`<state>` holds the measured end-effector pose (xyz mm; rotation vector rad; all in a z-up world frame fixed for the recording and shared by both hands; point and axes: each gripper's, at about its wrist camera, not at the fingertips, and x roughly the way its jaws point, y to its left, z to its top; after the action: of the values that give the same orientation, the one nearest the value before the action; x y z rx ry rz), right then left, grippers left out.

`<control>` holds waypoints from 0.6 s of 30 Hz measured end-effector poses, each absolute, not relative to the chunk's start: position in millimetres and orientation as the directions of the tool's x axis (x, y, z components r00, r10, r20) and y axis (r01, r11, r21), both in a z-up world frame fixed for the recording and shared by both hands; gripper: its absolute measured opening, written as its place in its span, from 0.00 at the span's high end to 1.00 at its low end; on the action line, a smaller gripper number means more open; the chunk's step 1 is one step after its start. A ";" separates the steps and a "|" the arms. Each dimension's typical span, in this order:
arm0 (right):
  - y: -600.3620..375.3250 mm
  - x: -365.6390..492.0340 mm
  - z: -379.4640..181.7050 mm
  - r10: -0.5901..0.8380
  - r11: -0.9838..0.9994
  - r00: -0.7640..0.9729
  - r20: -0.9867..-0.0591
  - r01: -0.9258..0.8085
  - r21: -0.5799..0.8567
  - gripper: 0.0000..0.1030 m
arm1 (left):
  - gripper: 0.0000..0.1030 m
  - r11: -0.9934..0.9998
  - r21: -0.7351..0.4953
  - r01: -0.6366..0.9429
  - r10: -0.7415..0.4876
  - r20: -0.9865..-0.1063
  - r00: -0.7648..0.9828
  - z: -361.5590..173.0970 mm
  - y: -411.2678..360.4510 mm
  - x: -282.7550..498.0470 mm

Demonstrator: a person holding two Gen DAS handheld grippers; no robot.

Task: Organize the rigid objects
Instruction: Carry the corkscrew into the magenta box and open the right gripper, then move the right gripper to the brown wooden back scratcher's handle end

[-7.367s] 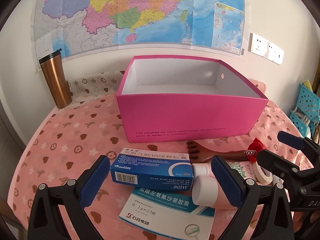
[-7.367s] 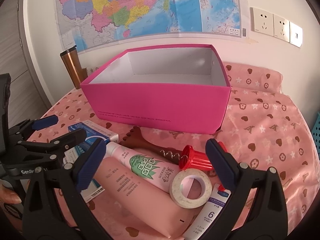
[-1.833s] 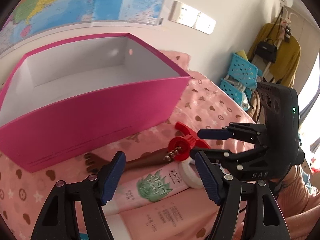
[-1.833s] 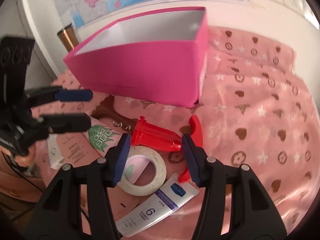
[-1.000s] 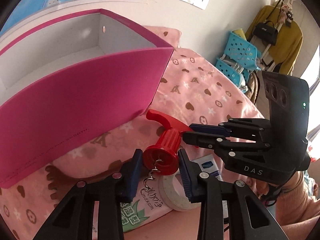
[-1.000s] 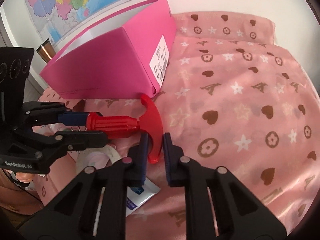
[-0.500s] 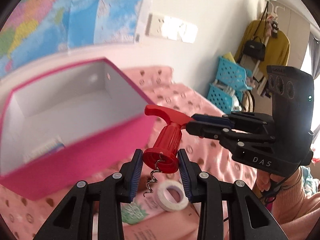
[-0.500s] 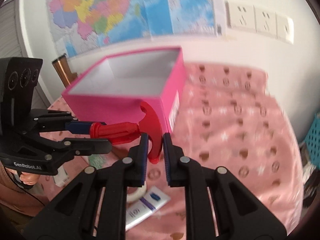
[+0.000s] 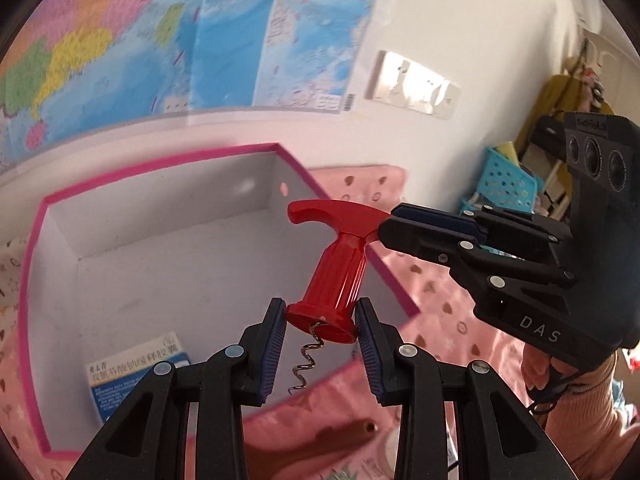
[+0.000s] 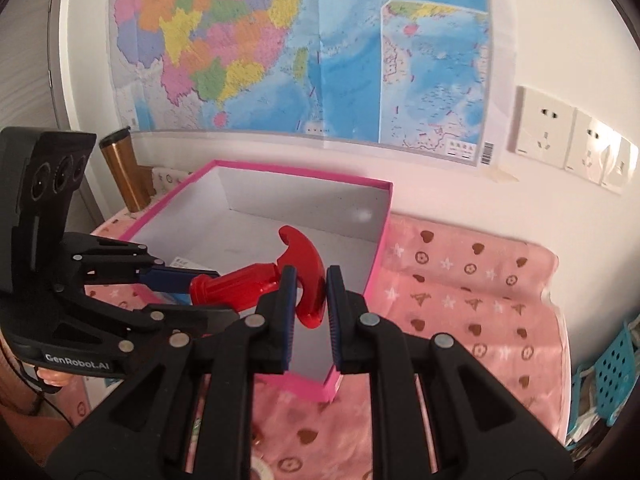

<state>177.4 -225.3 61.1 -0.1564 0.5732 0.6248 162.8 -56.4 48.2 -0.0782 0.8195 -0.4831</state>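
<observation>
Both grippers clamp a red corkscrew [image 9: 340, 276] in the air above the open pink box [image 9: 160, 264], left gripper [image 9: 320, 326] on its flared base, right gripper [image 10: 311, 292] on its handle, with one medicine carton [image 9: 136, 372] already inside and other items apparently still left on the tablecloth [image 10: 460, 300].

A red corkscrew [image 9: 340, 280] is held tilted above the open pink box [image 9: 36, 240], its metal spiral hanging; a blue-and-white medicine carton [image 9: 136, 372] is seen lying inside.

Desk [image 10: 480, 304] under pink patterned cloth. Pink box [image 10: 376, 264] on it; copper tumbler [image 10: 126, 172] just beyond box's far-left corner.
</observation>
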 end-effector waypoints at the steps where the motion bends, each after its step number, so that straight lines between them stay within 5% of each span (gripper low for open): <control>1: -223.0 181.7 59.2 0.503 0.805 0.659 -0.559 -0.592 0.027 0.84 | 0.65 0.889 -0.261 0.377 -0.445 -0.689 0.572 44.9 -54.9 169.1; 14: -203.8 214.3 30.7 0.432 0.820 0.624 -0.651 -0.572 -0.005 0.86 | 0.63 0.899 -0.284 0.334 -0.426 -0.746 0.512 14.6 -53.7 190.6; 18: -218.3 200.1 35.9 0.474 0.817 0.622 -0.624 -0.574 0.048 0.85 | 0.52 0.904 -0.244 0.352 -0.413 -0.711 0.570 24.1 -43.3 169.6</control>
<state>200.1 -218.3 35.9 -0.1620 0.6678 0.6050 169.6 -43.3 24.1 -0.0779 0.8541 -0.4493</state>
